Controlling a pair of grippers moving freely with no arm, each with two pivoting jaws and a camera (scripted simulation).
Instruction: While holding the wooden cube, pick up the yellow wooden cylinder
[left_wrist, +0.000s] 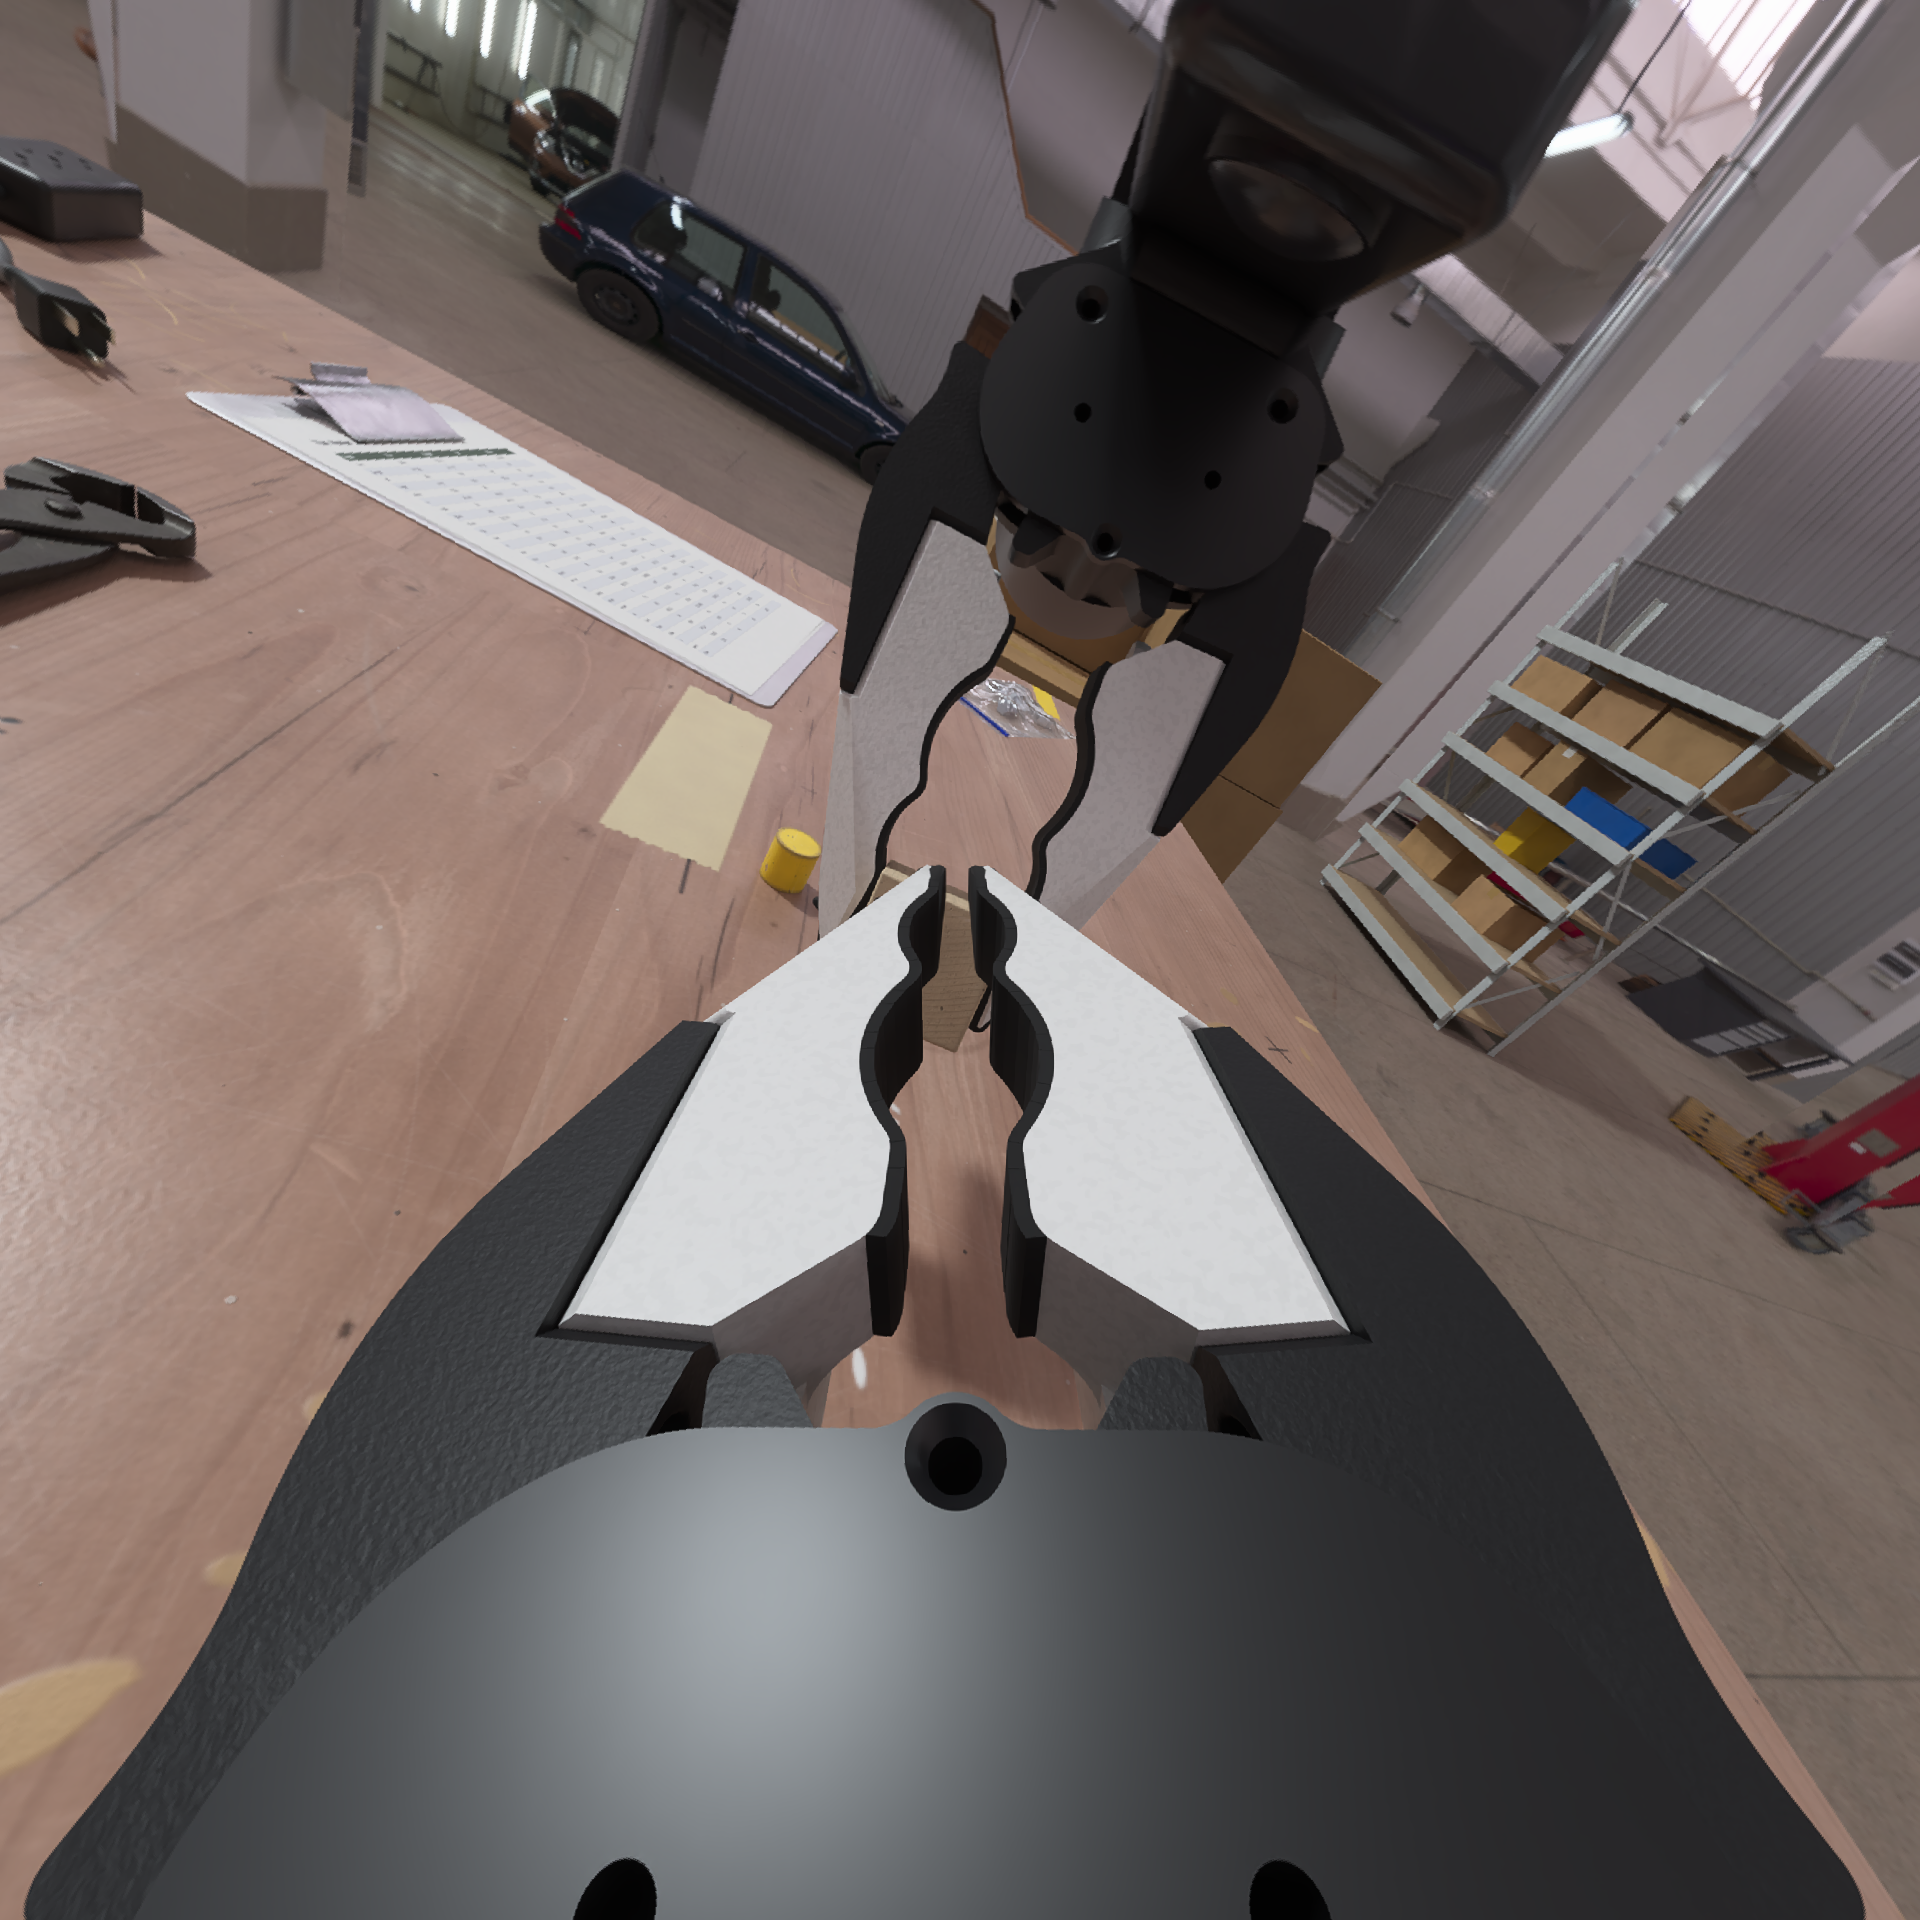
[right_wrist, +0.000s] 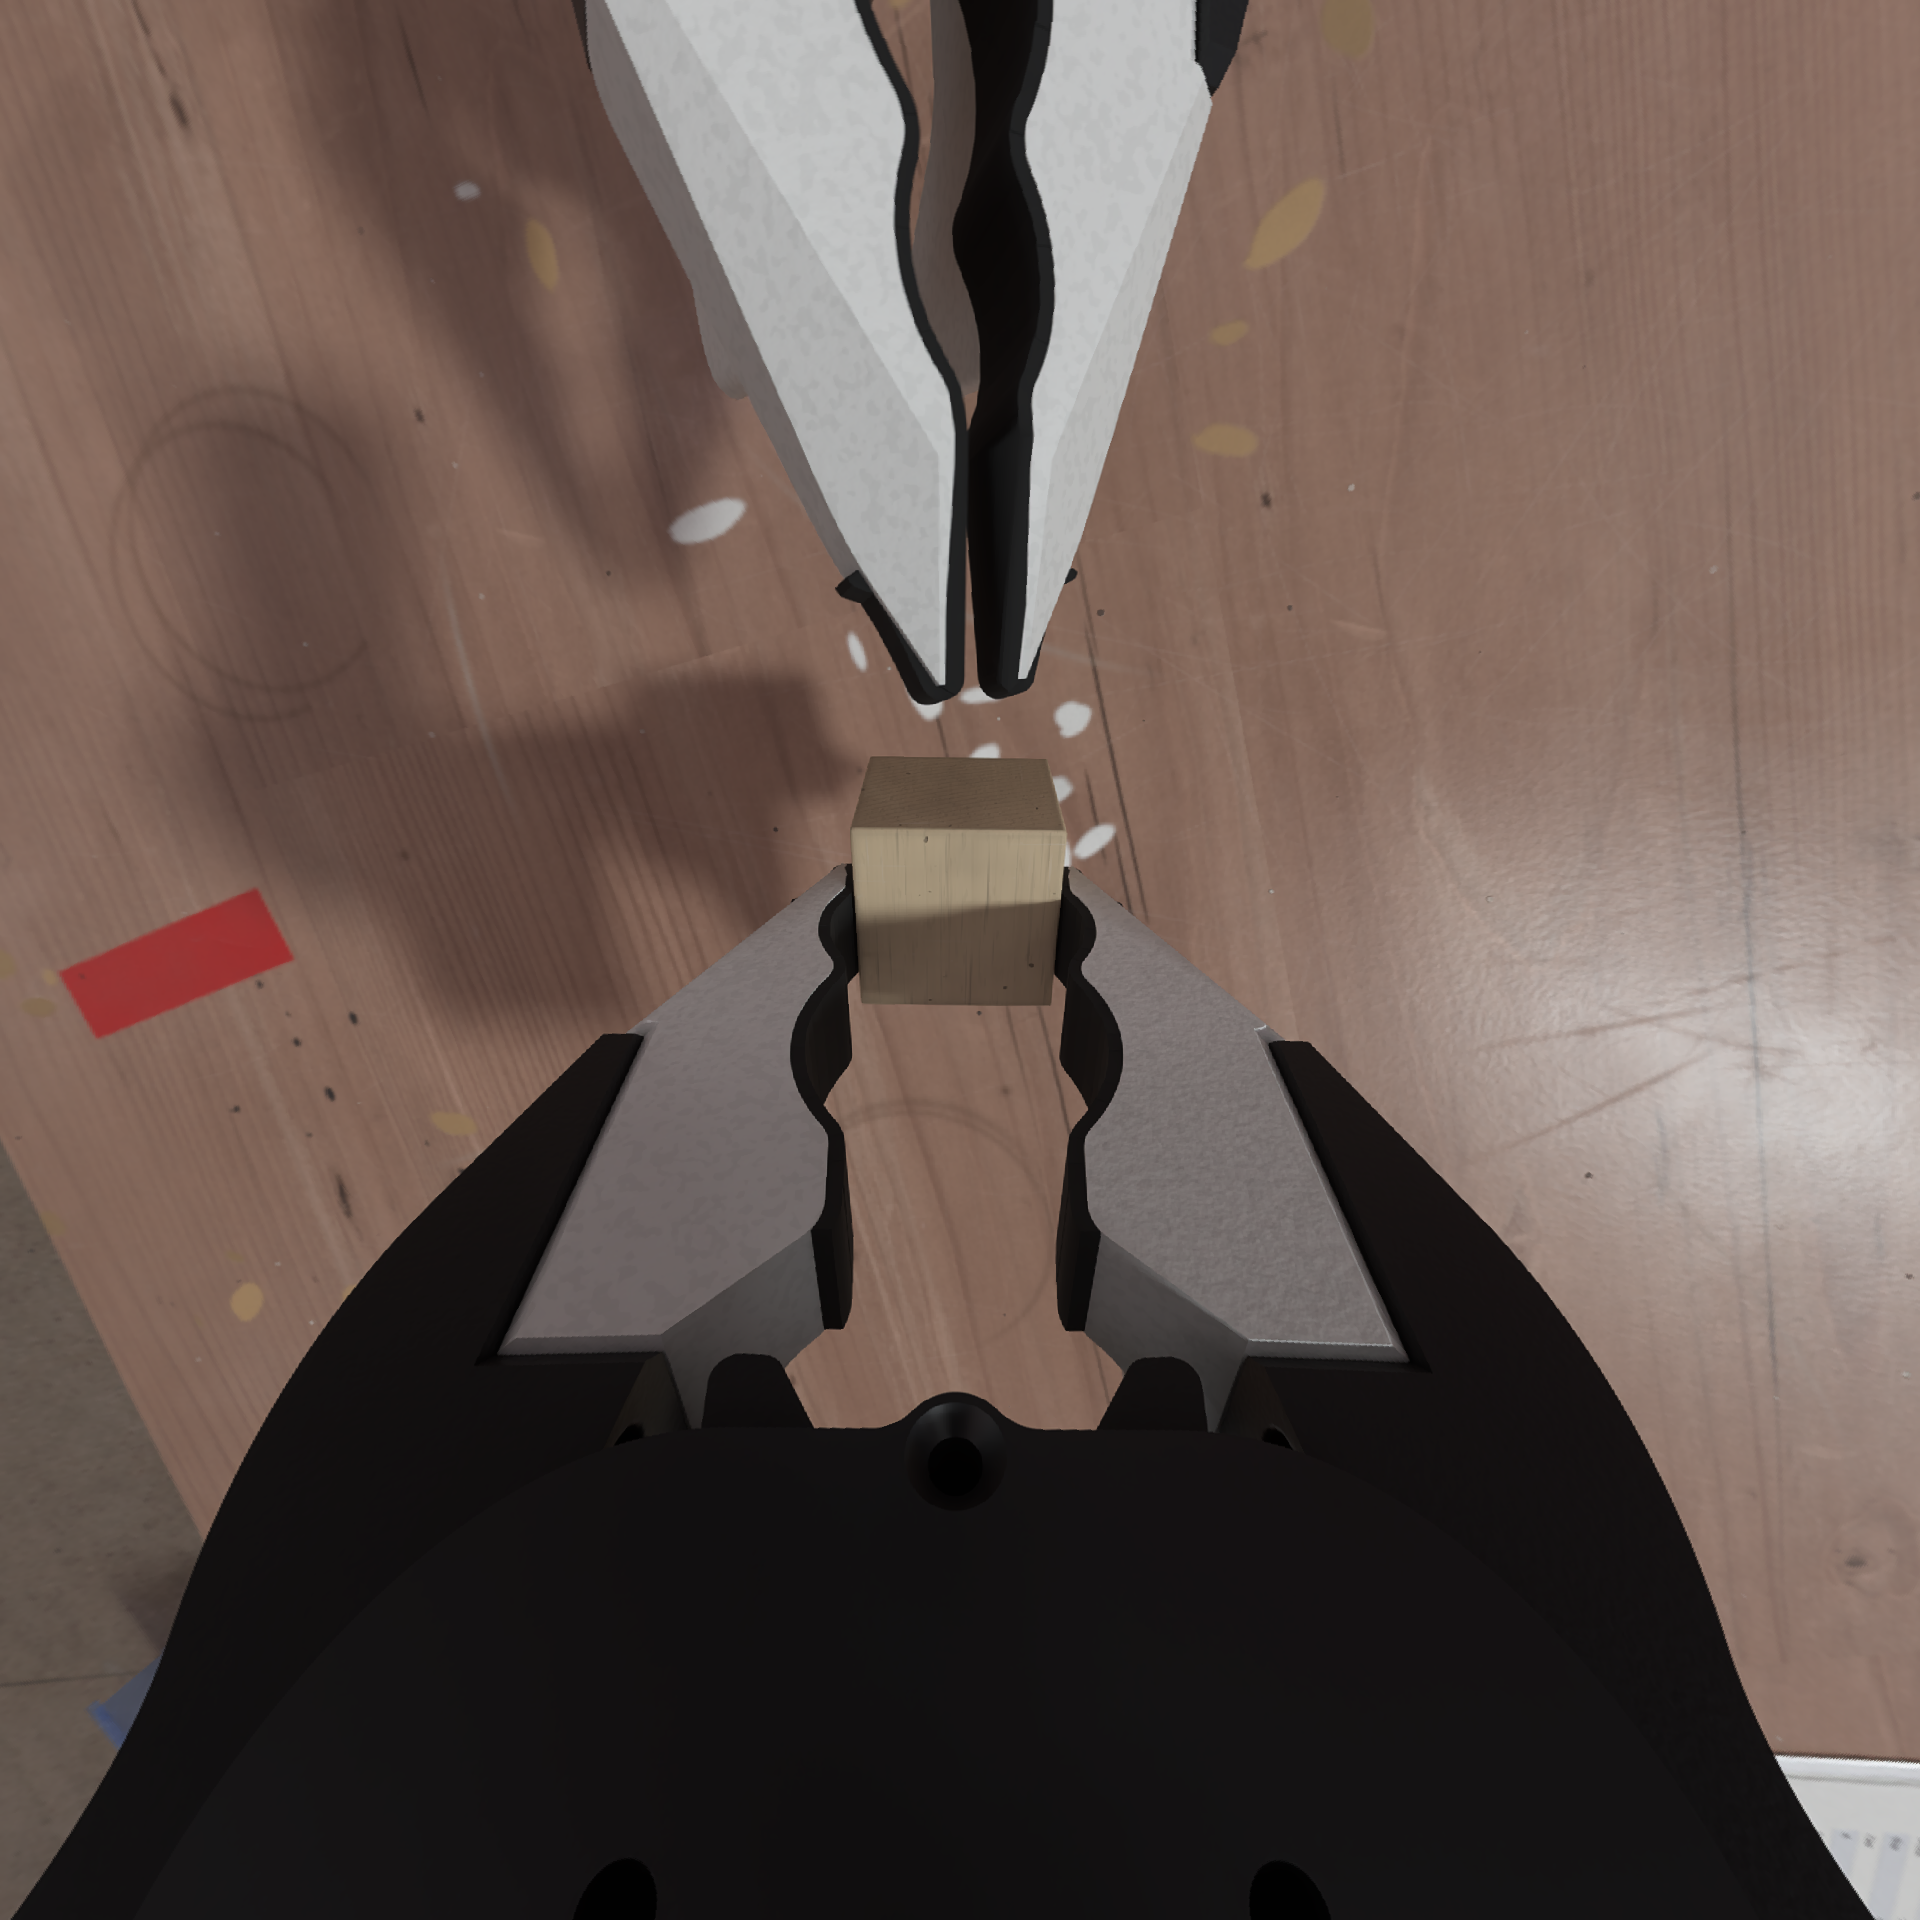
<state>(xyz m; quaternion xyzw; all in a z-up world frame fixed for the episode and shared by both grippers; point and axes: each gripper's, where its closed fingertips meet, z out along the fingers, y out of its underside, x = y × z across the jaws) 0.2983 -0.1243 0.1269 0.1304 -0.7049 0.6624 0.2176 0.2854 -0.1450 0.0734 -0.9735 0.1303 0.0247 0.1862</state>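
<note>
My right gripper (right_wrist: 957, 914) is shut on a pale wooden cube (right_wrist: 957, 904), gripped by its sides at the fingertips above the wooden table (right_wrist: 1455, 831). In the left wrist view its fingers (left_wrist: 1132, 727) reach down from above, and the cube (left_wrist: 951, 997) shows just beyond my left gripper (left_wrist: 956, 883). My left gripper is shut and empty, its tips (right_wrist: 961, 681) just short of the cube. The yellow wooden cylinder (left_wrist: 790, 860) stands on the table, left of the right gripper's fingers. It is out of the right wrist view.
A white printed sheet (left_wrist: 520, 530) and a tan patch (left_wrist: 691, 779) lie beyond the cylinder. Black tools (left_wrist: 94, 520) and a black box (left_wrist: 62, 192) lie far left. A small plastic bag (left_wrist: 1013, 707) lies behind. The table edge (left_wrist: 1299, 1039) runs close on the right. A red patch (right_wrist: 177, 961) marks the table.
</note>
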